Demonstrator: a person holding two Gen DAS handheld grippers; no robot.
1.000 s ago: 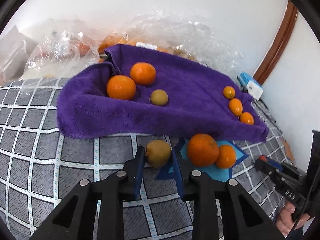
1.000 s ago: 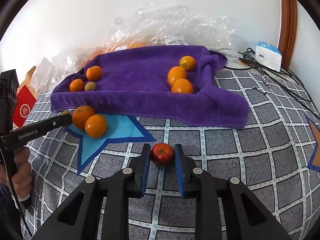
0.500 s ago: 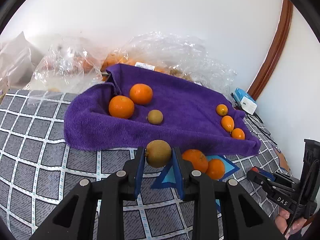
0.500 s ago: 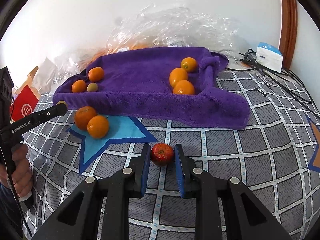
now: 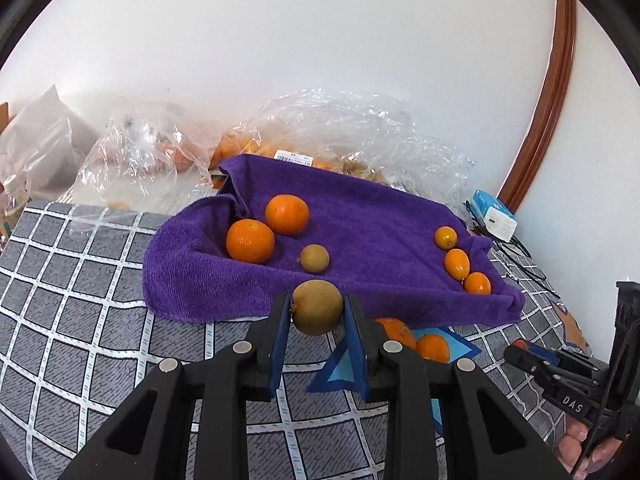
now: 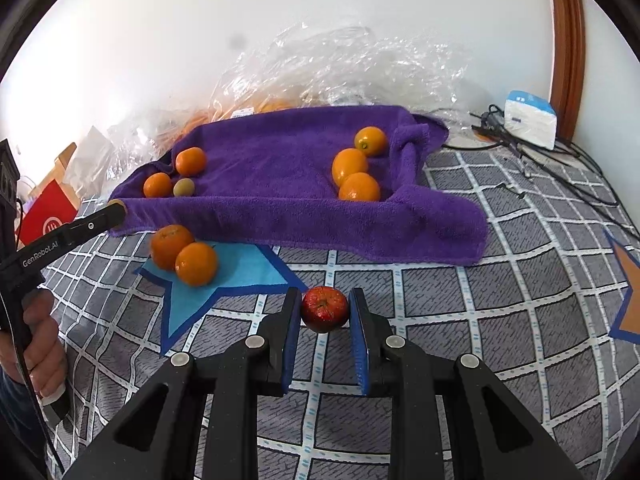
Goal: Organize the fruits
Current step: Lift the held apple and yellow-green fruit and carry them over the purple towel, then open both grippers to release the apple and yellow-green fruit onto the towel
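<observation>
The towel (image 6: 280, 168) lies mid-frame, bags (image 6: 340, 68) behind it. On its left sit two oranges (image 6: 191, 161) and a kiwi (image 6: 184, 187), on its right three kumquats (image 6: 359, 187). Below its lower-left edge, two more oranges (image 6: 196, 263) rest on a star mat (image 6: 240, 276).

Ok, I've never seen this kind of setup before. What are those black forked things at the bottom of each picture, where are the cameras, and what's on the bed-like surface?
No robot here: a person holds a hand-operated two-finger gripper in each hand, and each gripper carries a fisheye camera looking along its fingers. One picture comes from the left gripper, which is shut on a brownish-green fruit. The other comes from the right gripper, shut on a small red fruit. Each view also catches the other gripper at its edge.

On the grey checked cover lies a purple towel holding two oranges, a second brownish-green fruit and three small oval orange fruits. Two more oranges sit on a blue star shape. Clear plastic bags lie behind.
</observation>
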